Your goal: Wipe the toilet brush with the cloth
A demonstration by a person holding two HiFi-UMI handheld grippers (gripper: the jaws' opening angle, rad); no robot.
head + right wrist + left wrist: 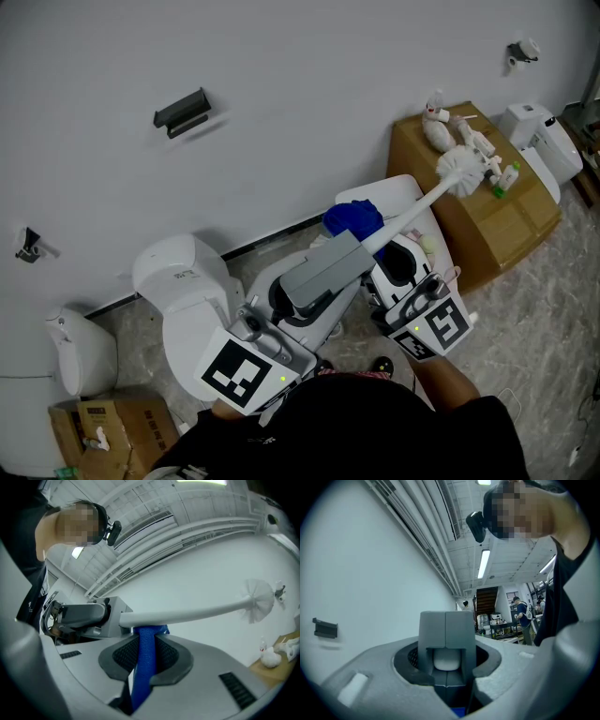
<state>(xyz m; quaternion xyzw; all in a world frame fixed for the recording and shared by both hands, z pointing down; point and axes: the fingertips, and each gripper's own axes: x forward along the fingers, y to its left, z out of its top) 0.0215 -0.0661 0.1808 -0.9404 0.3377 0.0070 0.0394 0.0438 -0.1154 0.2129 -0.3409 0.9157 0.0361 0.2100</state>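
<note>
Left hand-held gripper [447, 663]: clenched on the grey handle of the brush. The handle block stands upright between the two jaws and fills the gap.
Right hand-held gripper [146, 649]: clenched on the cloth. A blue fold runs between the jaws and is squeezed narrow there.
Brush [417, 206]: in the air, above a toilet [389, 187]. In the head view it slants from the left hand-held gripper up to the right. The shaft is white and straight.
Brush head [459, 172]: white bristles. In the head view it shows in front of the top of the box.
Cloth [353, 220]: blue and bunched, touching the shaft just beside the grey handle. In the right gripper view its top lies against the underside of the shaft.
Second toilet [183, 291]: white, on the floor to the left of the hand-held grippers, near the wall.
Box [487, 230]: brown cardboard, at the right by the wall. Small white things lie on its top.
Wall [300, 84]: white, with a dark bracket [181, 111] fixed on it.
</note>
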